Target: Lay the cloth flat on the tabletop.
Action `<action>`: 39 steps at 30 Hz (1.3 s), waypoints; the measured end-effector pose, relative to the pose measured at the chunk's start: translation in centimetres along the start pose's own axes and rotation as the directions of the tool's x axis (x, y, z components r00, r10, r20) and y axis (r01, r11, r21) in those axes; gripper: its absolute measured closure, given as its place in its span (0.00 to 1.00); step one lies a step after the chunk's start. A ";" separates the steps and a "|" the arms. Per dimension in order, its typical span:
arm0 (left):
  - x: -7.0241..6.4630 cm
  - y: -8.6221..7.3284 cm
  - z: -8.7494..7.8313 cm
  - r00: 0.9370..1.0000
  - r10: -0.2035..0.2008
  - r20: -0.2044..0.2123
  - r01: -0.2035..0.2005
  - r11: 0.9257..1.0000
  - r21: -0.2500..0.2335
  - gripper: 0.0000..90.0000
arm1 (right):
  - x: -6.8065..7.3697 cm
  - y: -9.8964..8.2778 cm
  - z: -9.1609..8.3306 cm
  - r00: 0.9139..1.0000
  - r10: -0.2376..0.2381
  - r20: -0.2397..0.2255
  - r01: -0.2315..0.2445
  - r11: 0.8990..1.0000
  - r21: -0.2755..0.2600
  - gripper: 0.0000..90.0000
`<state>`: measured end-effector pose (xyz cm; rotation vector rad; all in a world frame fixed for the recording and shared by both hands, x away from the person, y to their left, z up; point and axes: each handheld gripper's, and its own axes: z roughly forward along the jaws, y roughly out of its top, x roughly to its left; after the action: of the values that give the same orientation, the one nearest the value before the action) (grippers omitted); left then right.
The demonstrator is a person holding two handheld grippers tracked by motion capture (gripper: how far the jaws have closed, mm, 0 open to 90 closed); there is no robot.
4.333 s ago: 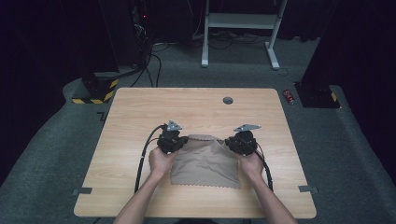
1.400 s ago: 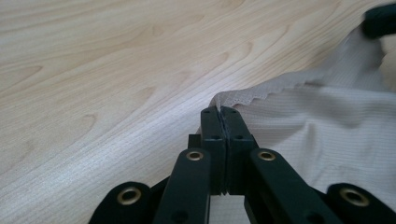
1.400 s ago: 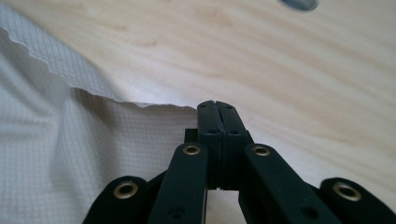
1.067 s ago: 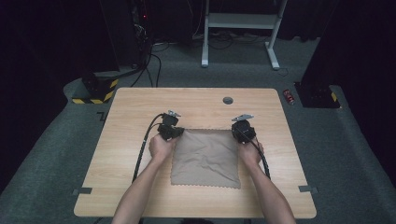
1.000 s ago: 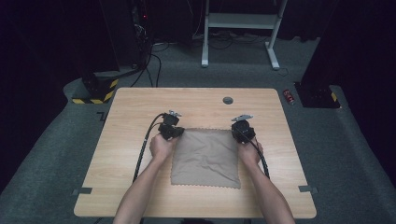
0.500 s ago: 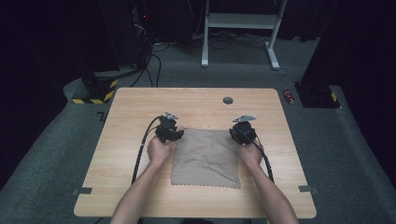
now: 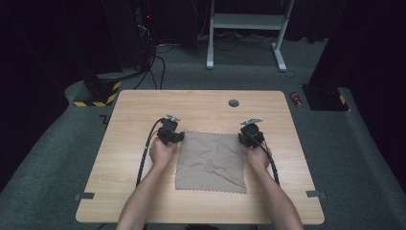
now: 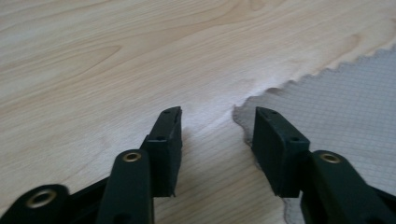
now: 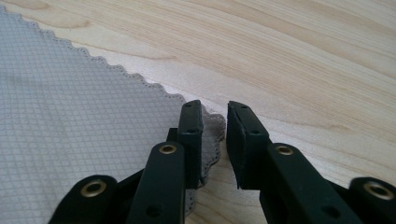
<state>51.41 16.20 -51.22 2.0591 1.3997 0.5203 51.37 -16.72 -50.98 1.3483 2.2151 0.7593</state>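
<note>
While the cloth (image 7: 210,162) lies spread flat on the tabletop (image 7: 129,120), a gripper sits at each of its two far corners. At the far left corner, the left gripper (image 8: 217,128) has released: its fingers (image 8: 166,140) have just been opening and now stand well apart, with bare wood between them and the cloth's scalloped corner just beside the right-hand one. At the far right corner, the right gripper (image 9: 215,126) has also let go; its fingers (image 9: 190,135) have just been opening too, though the gap is narrow. That corner of the cloth curls up slightly between them, and neither pad presses on it. Seen from the high view, both hands rest on the tabletop against the cloth's side edges, cables trailing back along the forearms.
</note>
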 end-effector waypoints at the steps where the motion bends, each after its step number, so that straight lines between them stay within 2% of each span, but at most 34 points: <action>1: 0.2 0.0 -0.1 1.000 -0.018 -0.002 0.018 1.000 0.003 0.56 | 0.0 0.0 -0.1 1.000 0.010 0.000 -0.010 1.000 0.002 0.83; 4: 0.2 -0.2 -0.7 1.000 -0.021 0.015 0.021 1.000 -0.001 0.55 | 0.3 -0.2 -0.7 1.000 0.006 -0.021 -0.007 1.000 -0.017 0.82; 7: -0.4 -0.7 -2.1 0.997 -0.019 0.081 0.023 0.999 -0.039 0.55 | 0.9 -0.6 -1.8 0.998 -0.015 -0.065 0.012 0.999 -0.052 0.81; 11: -1.9 -1.8 -3.8 0.991 0.045 0.129 -0.039 0.998 -0.049 0.53 | 1.9 -1.8 -2.9 0.993 -0.060 -0.097 0.055 0.997 -0.054 0.81; 14: -2.6 -2.9 -4.6 0.986 0.081 0.148 -0.074 0.996 -0.054 0.52 | 2.0 -2.5 -3.1 0.993 -0.066 -0.099 0.062 0.997 -0.038 0.81; 15: -2.8 -3.3 -4.8 0.985 0.082 0.154 -0.074 0.996 -0.056 0.52 | 1.9 -2.6 -3.0 0.993 -0.066 -0.100 0.063 0.997 -0.034 0.82; 17: -3.1 -4.0 -5.0 0.984 0.095 0.153 -0.087 0.995 -0.056 0.52 | 1.8 -2.8 -2.6 0.993 -0.063 -0.096 0.062 0.998 -0.013 0.84; 20: -3.0 -5.1 -5.0 0.985 0.099 0.141 -0.094 0.995 -0.045 0.51 | 1.6 -2.7 -2.3 0.993 -0.064 -0.103 0.062 0.998 -0.022 0.90; 22: -2.9 -5.5 -4.8 0.987 0.085 0.134 -0.082 0.996 -0.028 0.51 | 1.3 -2.6 -2.1 0.993 -0.065 -0.100 0.063 0.998 -0.026 0.92; 23: -2.6 -5.7 -4.7 0.988 0.088 0.125 -0.085 0.996 -0.029 0.51 | 1.1 -2.4 -1.9 0.993 -0.061 -0.097 0.059 0.998 -0.027 0.92; 24: -2.6 -5.9 -4.8 0.989 0.073 0.127 -0.069 0.997 -0.037 0.51 | 1.0 -2.3 -1.8 0.994 -0.055 -0.095 0.052 0.998 -0.025 0.92; 27: -2.5 -6.3 -5.1 0.989 0.068 0.132 -0.063 0.997 -0.041 0.51 | 0.8 -2.2 -1.8 0.995 -0.053 -0.090 0.052 0.998 -0.018 0.86; 29: -2.8 -6.7 -5.6 0.986 0.069 0.155 -0.060 0.996 -0.063 0.51 | 0.7 -2.4 -2.0 0.995 -0.036 -0.093 0.035 0.999 -0.016 0.79; 31: -3.4 -7.1 -6.2 0.983 0.080 0.164 -0.067 0.994 -0.083 0.51 | 1.0 -3.0 -2.6 0.994 -0.027 -0.104 0.024 0.999 -0.033 0.77; 36: -4.2 -8.1 -6.3 0.983 0.122 0.136 -0.113 0.991 -0.071 0.51 | 2.4 -5.0 -4.5 0.989 -0.058 -0.135 0.050 0.997 -0.057 0.73; 39: -3.9 -8.3 -6.3 0.987 0.104 0.123 -0.095 0.992 -0.078 0.51 | 3.1 -6.2 -5.3 0.988 -0.079 -0.130 0.072 0.996 -0.058 0.72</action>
<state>40.29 16.42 -51.91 2.0737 1.1933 0.4657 42.63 -17.46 -51.30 1.2133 2.3164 0.8968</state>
